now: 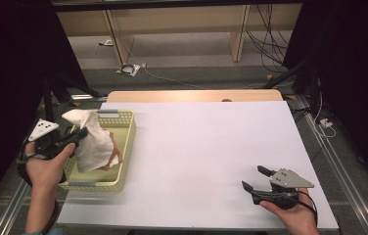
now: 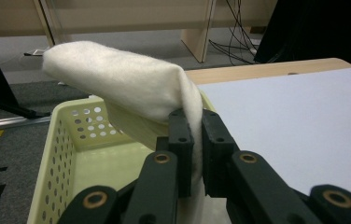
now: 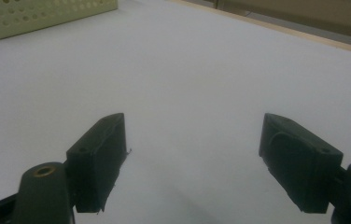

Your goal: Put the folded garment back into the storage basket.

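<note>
The table (image 1: 206, 156) has a plain white top, with a strip of light wood at its far edge. Behind it is a grey floor with loose black cables (image 1: 270, 46) and the legs of wooden furniture; both sides of the room are dark.

The left gripper (image 1: 77, 136) is at the left edge of the table, above a pale yellow basket (image 1: 123, 147) with small round holes in its walls. Its jaws are closed tightly on a white cloth (image 1: 94, 142). In the left gripper view the cloth (image 2: 131, 84) is pinched between the two black pads and stands up above them, folding over to the left, while its lower part hangs down over the basket (image 2: 61, 144). Under the cloth, inside the basket, something light orange shows; I cannot tell what it is.

The right gripper (image 1: 255, 178) is near the right front corner of the table, well apart from the basket. Its jaws are spread wide with nothing between them, as the right gripper view (image 3: 192, 158) shows.

I count two grippers, one basket and one cloth.
</note>
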Motion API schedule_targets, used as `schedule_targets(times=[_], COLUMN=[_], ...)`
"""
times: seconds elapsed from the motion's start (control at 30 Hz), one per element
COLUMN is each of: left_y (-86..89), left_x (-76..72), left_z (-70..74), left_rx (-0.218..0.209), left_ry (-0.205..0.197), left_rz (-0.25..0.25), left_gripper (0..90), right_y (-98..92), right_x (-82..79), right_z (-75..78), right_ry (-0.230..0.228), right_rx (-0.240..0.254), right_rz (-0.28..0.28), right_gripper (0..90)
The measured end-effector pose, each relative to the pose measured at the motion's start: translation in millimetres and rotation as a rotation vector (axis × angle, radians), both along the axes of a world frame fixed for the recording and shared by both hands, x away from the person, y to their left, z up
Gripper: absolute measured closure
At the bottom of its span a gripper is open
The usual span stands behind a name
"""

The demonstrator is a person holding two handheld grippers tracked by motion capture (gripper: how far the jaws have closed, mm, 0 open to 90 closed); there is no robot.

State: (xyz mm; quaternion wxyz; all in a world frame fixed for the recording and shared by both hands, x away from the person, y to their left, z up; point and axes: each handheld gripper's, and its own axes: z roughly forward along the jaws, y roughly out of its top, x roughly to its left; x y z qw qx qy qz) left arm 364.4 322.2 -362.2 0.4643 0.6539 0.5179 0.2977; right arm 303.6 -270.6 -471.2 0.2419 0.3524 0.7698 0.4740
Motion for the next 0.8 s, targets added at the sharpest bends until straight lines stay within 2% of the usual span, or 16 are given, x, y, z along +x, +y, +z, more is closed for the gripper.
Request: schedule_targets(times=[0.27,0.8], left_y=[2.6,2.1], left_x=[0.5,5.0], left_z=[-4.7,-17.6], left_rx=[0.033,0.042], left_ry=[0.031,0.093], left_rz=[-0.02,-0.076], left_gripper=[83.7,83.6], right_y=[-1.3,-0.5], right_x=[0.2,0.9], right_z=[0.4,-0.3], right_ry=[0.007,0.009], right_rx=[-0.013,-0.013], right_rz=[-0.007,-0.011], right_gripper=[23.8,23.7])
